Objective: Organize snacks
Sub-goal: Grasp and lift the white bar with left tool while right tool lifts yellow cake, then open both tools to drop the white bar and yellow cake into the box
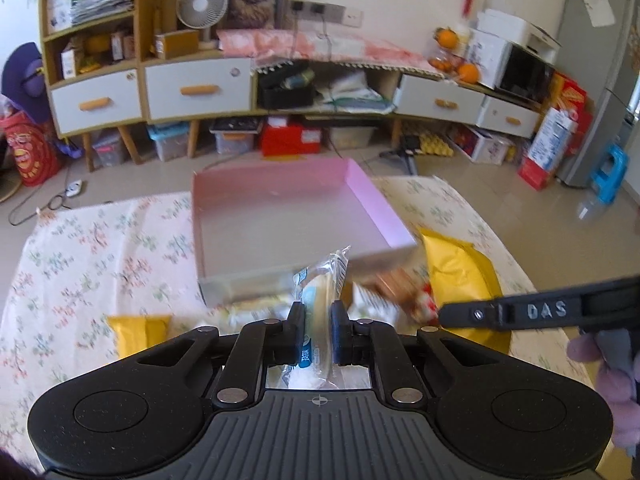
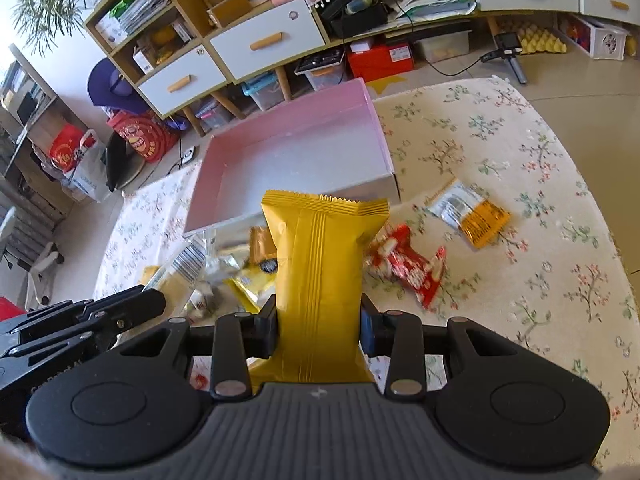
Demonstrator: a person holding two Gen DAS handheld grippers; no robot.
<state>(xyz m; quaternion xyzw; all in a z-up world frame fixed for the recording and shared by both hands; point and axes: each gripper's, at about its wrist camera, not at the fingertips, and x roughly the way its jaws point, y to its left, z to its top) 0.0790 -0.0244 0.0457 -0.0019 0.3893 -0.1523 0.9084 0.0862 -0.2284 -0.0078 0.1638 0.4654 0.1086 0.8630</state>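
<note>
A shallow pink box (image 1: 280, 216) (image 2: 296, 160) stands open and empty on the floral tablecloth. My left gripper (image 1: 318, 320) is shut on a clear-wrapped pale snack with blue print (image 1: 320, 280), held just before the box's near wall. My right gripper (image 2: 320, 328) is shut on a large yellow snack packet (image 2: 320, 264), also near the box's front edge. Loose snacks lie in front of the box: a red packet (image 2: 412, 268), a silver and orange packet (image 2: 468, 212), and small yellow packets (image 2: 252, 284). The right gripper shows in the left wrist view (image 1: 444, 314), and a yellow packet (image 1: 456, 268) beyond it.
The floral tablecloth (image 1: 100, 248) covers the table. A small yellow packet (image 1: 138, 330) lies at the near left. Behind stand low cabinets (image 1: 180, 88) with drawers, storage bins on the floor (image 1: 172, 142), and a fridge (image 1: 600, 80) at right.
</note>
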